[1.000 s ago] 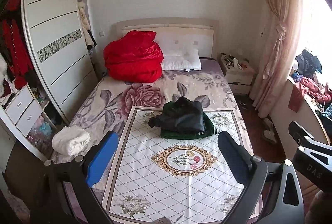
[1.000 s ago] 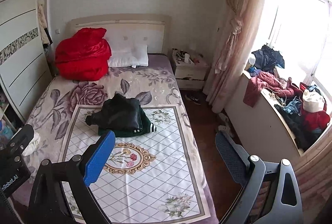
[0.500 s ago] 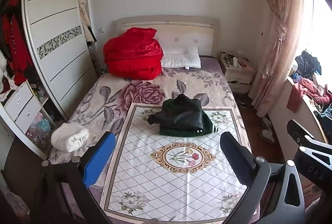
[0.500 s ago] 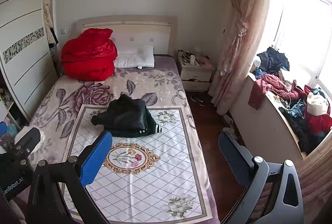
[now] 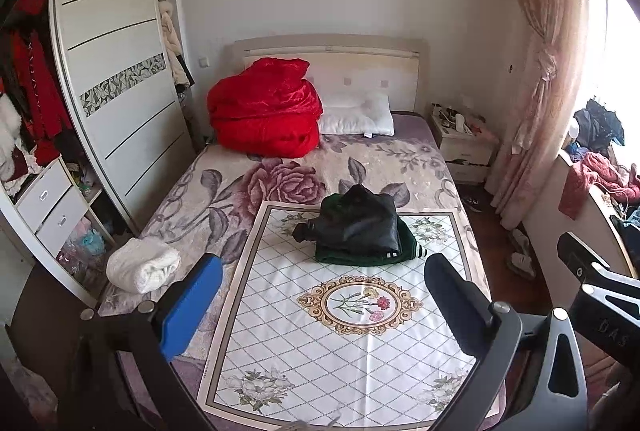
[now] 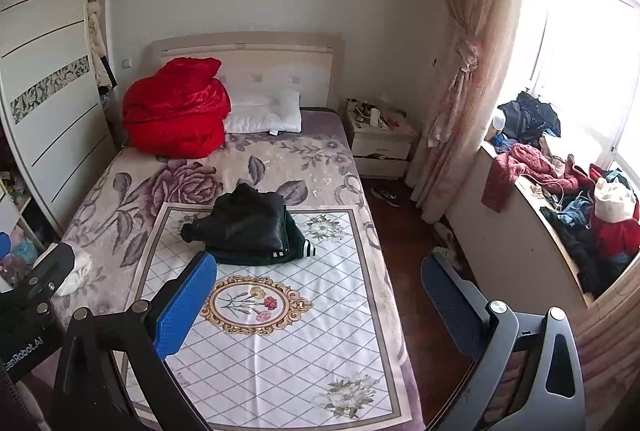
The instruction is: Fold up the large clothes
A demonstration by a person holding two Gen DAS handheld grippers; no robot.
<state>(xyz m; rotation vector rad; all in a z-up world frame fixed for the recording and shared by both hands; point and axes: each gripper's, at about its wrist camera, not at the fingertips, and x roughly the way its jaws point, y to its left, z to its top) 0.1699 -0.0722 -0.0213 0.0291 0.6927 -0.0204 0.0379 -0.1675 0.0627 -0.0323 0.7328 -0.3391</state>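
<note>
Your left gripper (image 5: 320, 295) is held above the foot of the bed (image 5: 224, 191), jaws spread wide, nothing between them. Your right gripper (image 6: 316, 295) is the same: wide apart, empty, hanging over the bed's right edge, one finger above the dark wood floor (image 6: 404, 243).

Containers: the open wardrobe (image 5: 120, 83) at left has red clothes (image 5: 40, 99) hanging inside and two white drawers (image 5: 50, 207) below, both closed. The window ledge (image 6: 532, 231) at right is heaped with loose clothes, red, black and blue. The nightstand (image 6: 380, 147) carries small clutter on top, too small to identify.

Your task items: a folded black jacket (image 5: 360, 223) sits stacked on a folded green garment (image 5: 404, 251), mid-bed, at the far end of the diamond-pattern white cloth (image 5: 340, 343). The stack's long axis runs across the bed; a black sleeve end pokes out to the left, and striped cuffs of the green piece show at the right.

A red quilt (image 5: 264, 115) and a white pillow (image 5: 356, 111) sit at the headboard. A rolled white towel (image 5: 140, 265) lies on the left bed edge.
</note>
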